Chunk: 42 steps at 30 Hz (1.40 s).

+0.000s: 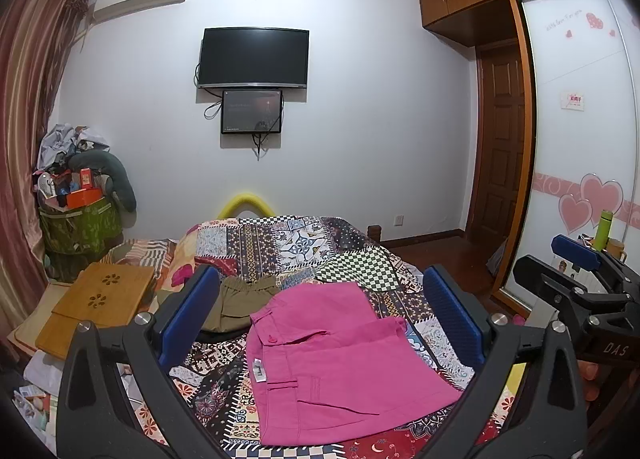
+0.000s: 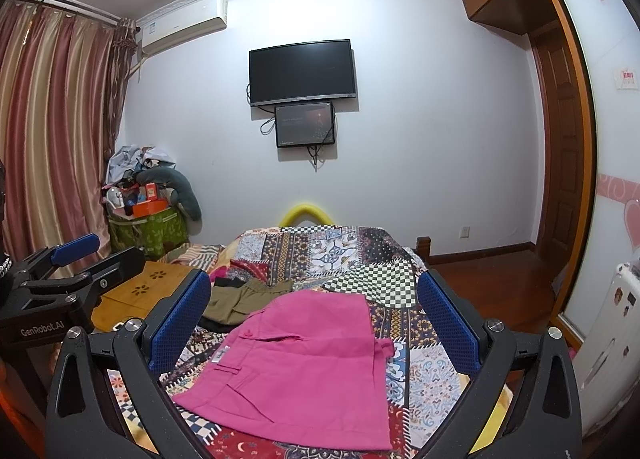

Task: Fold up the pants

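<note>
Your pink pants lie flat on the patchwork quilt of the bed, in a compact rectangle with one layer lapped over another; judged from that, at least one fold is already in. The waistband end with its button and white tag lies toward your left. An olive-green garment lies just beyond the pants on the left, touching or nearly touching their far corner. A wooden lap tray rests at the left edge of the bed, apart from the work.

Your left gripper is spread wide with nothing between its fingers; it hangs above the near part of the pants. Your right gripper is likewise released and empty, above the same garment. Neither touches cloth.

The step in hand appears to be the next fold or a final check of the stack. To do it well:
- Take both corners of one short end, one gripper per corner, pinching all layers together so the lower one does not lag.
- Lift only enough to clear the quilt, carry the end across, and lay edge to edge.
- Keep clear of the olive-green garment; catching it would drag it into the fold.
- The small tab projecting at the right edge should be tucked square before you close.
</note>
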{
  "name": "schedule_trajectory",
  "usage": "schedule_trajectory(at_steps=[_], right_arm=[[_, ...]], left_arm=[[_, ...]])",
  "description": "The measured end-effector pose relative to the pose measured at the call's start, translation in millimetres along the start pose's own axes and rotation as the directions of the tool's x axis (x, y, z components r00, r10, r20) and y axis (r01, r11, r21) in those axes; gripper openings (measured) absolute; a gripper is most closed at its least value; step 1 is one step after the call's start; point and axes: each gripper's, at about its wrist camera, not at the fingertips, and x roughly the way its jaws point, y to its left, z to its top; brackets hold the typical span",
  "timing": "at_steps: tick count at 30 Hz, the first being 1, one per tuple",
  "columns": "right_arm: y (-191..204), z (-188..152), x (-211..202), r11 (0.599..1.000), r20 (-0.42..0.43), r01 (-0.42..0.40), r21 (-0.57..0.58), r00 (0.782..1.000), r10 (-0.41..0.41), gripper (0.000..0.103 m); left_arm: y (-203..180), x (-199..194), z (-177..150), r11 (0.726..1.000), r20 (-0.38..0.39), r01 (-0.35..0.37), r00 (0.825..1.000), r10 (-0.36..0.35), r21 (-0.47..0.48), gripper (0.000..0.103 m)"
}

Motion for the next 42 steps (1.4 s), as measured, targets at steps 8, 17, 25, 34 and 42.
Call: schedule_trajectory(at_steps=[8,17,25,34,42], right_arm=[[-6.2,-2.2,9.6,1.0,-0.024,0.011,0.015,1.0,-0.01,0.103],[-28.6,-17.2,40.2,0.998,-0.111,0.046,0.048,0.993,-0.04,0.103],[-59.5,-46.0,93.7,0.994,-0.262,0.107,0.021,0.96,-0.098,0.103],[-104.4,-97.8,167.6,0.995,-0.498,0.086,0.058,0.866,-0.045,0.102],[-120.0,-125.3,226.8,0.994,-0.601,0.02,0.11,0.798,0.05,0.092]], left_arm=[[2.2,16.8,-3.3,1.0,-0.028,0.018,0.999,-0.018,-0.006,0.103],[15.3,85.0,-17.9,1.0,-0.174,0.011,0.985,-0.016,-0.025,0.103],[45.5,172.4,-44.8,1.0,-0.343,-0.026,0.939,0.019,-0.016,0.103],[90.3,270.1,-102.1,0.997,-0.574,-0.077,0.817,0.044,-0.033,0.101],[108.8,318.4,-153.3,0.997,-0.723,-0.063,0.691,0.009,-0.048,0.076]])
